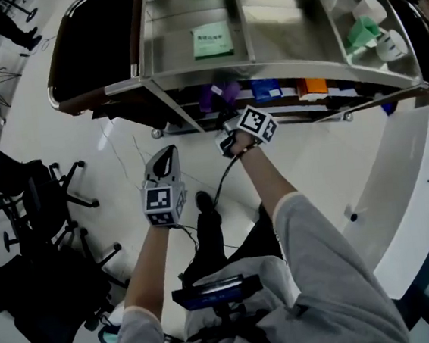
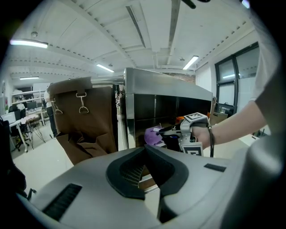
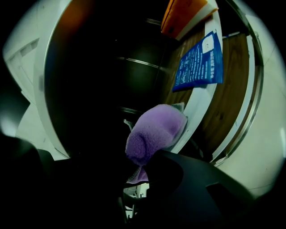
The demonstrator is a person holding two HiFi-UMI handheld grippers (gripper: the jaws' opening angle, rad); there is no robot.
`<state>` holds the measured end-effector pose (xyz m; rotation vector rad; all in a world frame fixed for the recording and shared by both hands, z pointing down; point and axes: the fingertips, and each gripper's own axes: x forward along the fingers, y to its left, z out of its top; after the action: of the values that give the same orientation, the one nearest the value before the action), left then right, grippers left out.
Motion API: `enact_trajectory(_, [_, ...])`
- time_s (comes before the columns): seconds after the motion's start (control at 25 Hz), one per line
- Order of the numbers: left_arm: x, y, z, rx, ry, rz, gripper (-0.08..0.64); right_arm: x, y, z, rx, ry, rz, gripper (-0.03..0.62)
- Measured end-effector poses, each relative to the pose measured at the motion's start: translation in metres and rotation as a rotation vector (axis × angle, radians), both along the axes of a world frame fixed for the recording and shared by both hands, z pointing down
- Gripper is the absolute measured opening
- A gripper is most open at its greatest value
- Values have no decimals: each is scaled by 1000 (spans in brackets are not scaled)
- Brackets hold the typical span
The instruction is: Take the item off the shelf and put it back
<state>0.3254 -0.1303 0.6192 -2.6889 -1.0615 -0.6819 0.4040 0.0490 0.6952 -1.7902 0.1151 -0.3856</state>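
Standing by the metal shelf.

- The person is reaching the right gripper toward the lower tier. Its jaws are clamping the bottom edge of a purple fleece cloth.
- The cloth is bulging out above the jaws and sitting at the front lip of that tier. I cannot tell whether it is resting on the board or hanging clear of it.
- A blue packet is lying just beside the cloth on the same tier, and an orange packet is lying beyond that.
- The left gripper is hanging back from the shelf, well apart from the right one, over the pale floor. Its jaws are meeting at the tips with nothing between them.
- A green packet is lying on the upper tier.
- A brown bag is hanging by clips on the shelf's end.
- A black office chair is standing off to the person's left.
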Motion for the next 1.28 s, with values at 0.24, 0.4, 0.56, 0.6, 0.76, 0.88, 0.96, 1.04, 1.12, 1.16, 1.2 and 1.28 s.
enact_trajectory(0.24, [6,-15,9,5,-23,-25,5,22,-5,10,11,-10,10,61])
enact_trajectory(0.4, [13,-25,12,3,-18,-44,5,31,-8,16,16,-28,18,66])
enact_trajectory(0.56, [16,-29,12,-3,-23,-53,5,37,-11,20,12,-53,33,78])
enact_trajectory(0.6, [17,-29,12,-3,-26,-55,5,38,-11,20,10,-60,35,88])
enact_trajectory(0.76, [15,-30,16,-1,-39,-60,6,37,-6,24,8,-99,64,227])
enact_trajectory(0.88, [13,-30,14,-9,-40,-62,5,34,-2,22,-6,-122,97,288])
enact_trajectory(0.96, [12,-30,11,-14,-37,-65,5,32,-3,18,-19,-140,99,344])
enact_trajectory(1.04, [11,-30,9,-18,-35,-69,6,29,-6,16,-44,-162,87,367])
enact_trajectory(1.12, [9,-29,6,-21,-32,-68,6,21,-8,16,-65,-178,75,367])
enact_trajectory(1.16, [8,-29,4,-22,-31,-67,6,17,-8,17,-69,-183,70,367])
enact_trajectory(1.2, [6,-28,1,-23,-29,-67,6,11,-9,17,-71,-187,65,367])
enact_trajectory(1.28, [2,-28,-4,-25,-21,-69,6,1,-8,15,-78,-187,52,367])
